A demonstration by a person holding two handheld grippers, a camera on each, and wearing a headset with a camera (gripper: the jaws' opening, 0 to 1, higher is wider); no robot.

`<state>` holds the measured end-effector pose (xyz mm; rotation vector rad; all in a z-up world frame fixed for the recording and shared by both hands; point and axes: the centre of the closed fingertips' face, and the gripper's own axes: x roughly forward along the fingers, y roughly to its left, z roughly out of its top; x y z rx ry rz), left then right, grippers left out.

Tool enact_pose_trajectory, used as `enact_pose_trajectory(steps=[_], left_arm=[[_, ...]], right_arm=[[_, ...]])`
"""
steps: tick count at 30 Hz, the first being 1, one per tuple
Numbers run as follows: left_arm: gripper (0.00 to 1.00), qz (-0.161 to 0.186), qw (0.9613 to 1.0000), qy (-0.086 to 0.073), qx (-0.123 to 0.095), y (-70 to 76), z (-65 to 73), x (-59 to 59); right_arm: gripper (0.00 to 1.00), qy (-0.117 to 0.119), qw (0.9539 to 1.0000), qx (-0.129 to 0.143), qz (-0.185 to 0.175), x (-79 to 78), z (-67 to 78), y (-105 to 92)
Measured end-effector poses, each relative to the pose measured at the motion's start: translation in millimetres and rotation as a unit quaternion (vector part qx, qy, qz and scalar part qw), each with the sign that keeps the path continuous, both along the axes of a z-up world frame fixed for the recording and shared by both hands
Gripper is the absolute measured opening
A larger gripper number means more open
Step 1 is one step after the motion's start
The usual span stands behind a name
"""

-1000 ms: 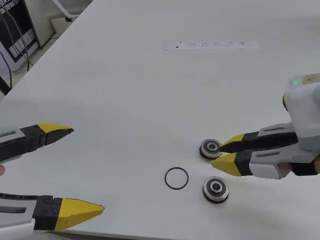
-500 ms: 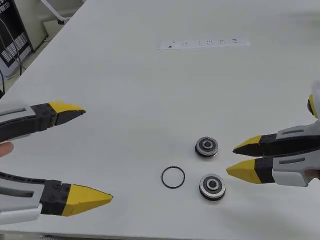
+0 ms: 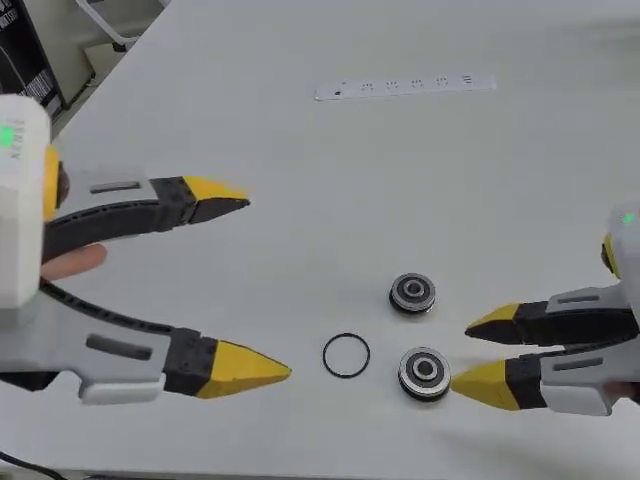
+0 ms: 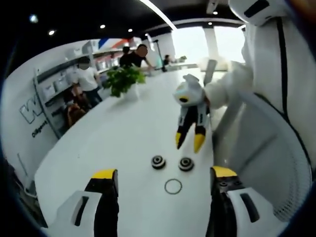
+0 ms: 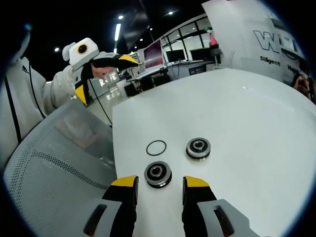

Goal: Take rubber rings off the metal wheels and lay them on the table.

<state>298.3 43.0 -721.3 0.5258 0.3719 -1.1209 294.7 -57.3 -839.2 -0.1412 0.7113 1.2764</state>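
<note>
Right gripper [image 3: 460, 353]: fingers slightly spread, empty, just right of near wheel [image 3: 424, 372]. Left gripper [image 3: 269, 288]: spread wide, empty. Loose ring [image 3: 346, 356] flat on surface [image 3: 300, 150] left of that wheel (thin, floppy). Far wheel [image 3: 412, 293] beyond. Wheels likely rigid, slidey: pin hub, peel rubber at rim.

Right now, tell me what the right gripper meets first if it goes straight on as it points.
Most likely the nearer metal wheel, lying just ahead of the right gripper, in line with the gap between its jaws.
</note>
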Motion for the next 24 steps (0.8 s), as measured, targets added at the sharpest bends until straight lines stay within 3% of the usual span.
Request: enact_pose_trajectory(steps=[8,12,16,21,23,24], left_arm=[[0.71,-0.040,0.9992,0.004,-0.003,-36.3,-7.4,7.4],[0.69,-0.050,0.9983,0.025,-0.018,-55.6,-12.9,7.8],[0.63,-0.065,0.9976,0.015,-0.020,-72.0,-20.2,8.3],[0.54,-0.066,0.9971,0.026,-0.027,-90.2,-37.6,10.5],[0.47,-0.071,0.9967,0.029,-0.028,-95.2,-49.9,9.8],[0.45,-0.064,0.9967,0.038,-0.032,-97.6,-57.7,10.3]], right_arm=[[0.31,-0.008,0.9998,-0.016,0.010,-3.9,-12.7,2.9],[0.29,-0.015,0.9995,-0.024,0.016,-3.7,-17.9,2.3],[0.27,-0.024,0.9990,-0.028,0.023,-3.3,-20.8,1.2],[0.25,-0.030,0.9988,-0.029,0.026,-2.4,-21.9,2.0],[0.24,-0.032,0.9988,-0.028,0.026,-2.1,-22.3,2.6],[0.24,-0.032,0.9987,-0.028,0.027,-2.1,-23.0,3.1]])
